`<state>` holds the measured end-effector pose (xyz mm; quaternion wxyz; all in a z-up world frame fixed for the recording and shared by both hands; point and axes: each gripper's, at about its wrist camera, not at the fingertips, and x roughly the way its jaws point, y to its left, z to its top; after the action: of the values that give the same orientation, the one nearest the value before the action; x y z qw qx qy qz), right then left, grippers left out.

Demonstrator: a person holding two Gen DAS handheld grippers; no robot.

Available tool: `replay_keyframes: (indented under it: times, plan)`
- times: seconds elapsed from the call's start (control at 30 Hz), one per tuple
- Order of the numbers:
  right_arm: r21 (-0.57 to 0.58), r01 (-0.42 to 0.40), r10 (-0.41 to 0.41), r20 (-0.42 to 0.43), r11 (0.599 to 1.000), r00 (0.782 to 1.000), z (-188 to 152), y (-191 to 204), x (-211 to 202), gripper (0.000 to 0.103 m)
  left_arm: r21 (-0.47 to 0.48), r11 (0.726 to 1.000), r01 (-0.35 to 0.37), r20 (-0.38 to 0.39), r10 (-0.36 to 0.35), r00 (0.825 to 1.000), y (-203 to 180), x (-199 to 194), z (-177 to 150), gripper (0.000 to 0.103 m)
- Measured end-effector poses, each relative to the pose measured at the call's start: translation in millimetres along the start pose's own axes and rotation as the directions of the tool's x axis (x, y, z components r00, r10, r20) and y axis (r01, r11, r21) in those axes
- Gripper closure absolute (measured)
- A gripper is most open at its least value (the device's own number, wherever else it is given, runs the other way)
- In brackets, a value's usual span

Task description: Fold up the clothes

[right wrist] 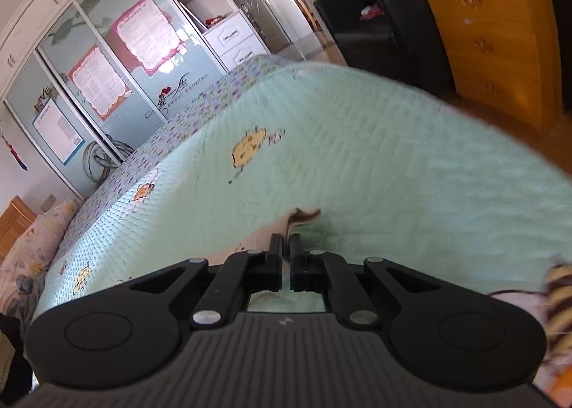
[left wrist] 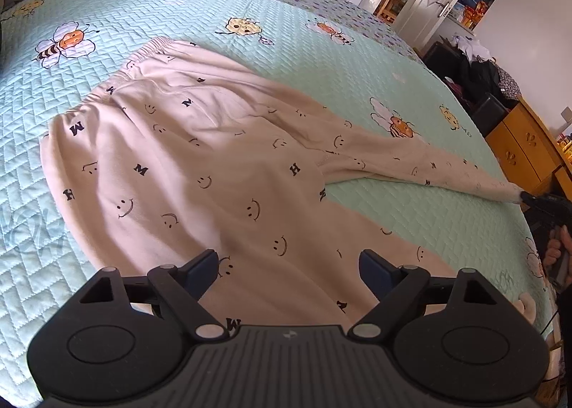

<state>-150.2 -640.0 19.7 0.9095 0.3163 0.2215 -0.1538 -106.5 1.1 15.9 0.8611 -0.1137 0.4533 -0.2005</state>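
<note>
while the left claw [left wrist: 289, 266] gapes empty over the trousers [left wrist: 186, 157], the right claw [right wrist: 285, 247] pinches a leg's cuff [right wrist: 304, 216].

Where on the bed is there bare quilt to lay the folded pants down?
Bare quilt lies beyond the waistband, toward the floral border, and in the wedge between the two legs. In the right wrist view it is bare ahead of the right tool, shut on a cuff. The pants crowd the middle, under the open left tool.
</note>
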Motion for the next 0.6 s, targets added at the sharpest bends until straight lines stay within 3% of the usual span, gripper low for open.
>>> replay_keyframes:
  times: [0.1,0.2,0.27,0.33,0.47,0.6]
  plan:
    - [-0.053,0.027,-0.026,0.016,0.998,1.0,15,11,-38,0.099,0.004,1.0,0.004,0.0,-0.004,1.0,0,-3,-2,0.015]
    - [-0.114,0.1,-0.104,-0.027,0.988,0.994,22,19,-56,0.099,-0.009,1.0,0.014,0.004,-0.014,1.0,2,-4,-4,0.014]
    - [-0.157,0.192,-0.209,-0.101,0.969,0.973,15,15,-42,0.098,-0.019,1.0,0.022,0.005,-0.022,1.0,3,-4,-5,0.014]
    - [-0.169,0.261,-0.292,-0.193,0.95,0.937,-1,2,-24,0.098,-0.024,0.999,0.034,0.01,-0.033,0.999,2,-8,-7,0.014]
    - [-0.1,0.234,-0.247,-0.141,0.967,0.959,-30,0,-42,0.094,-0.016,0.999,0.038,0.042,-0.037,0.998,9,-24,-5,0.014]
    - [-0.05,0.129,-0.132,-0.068,0.99,0.989,-62,25,-71,0.092,-0.045,0.999,0.005,0.098,-0.001,0.995,28,-39,10,0.014]
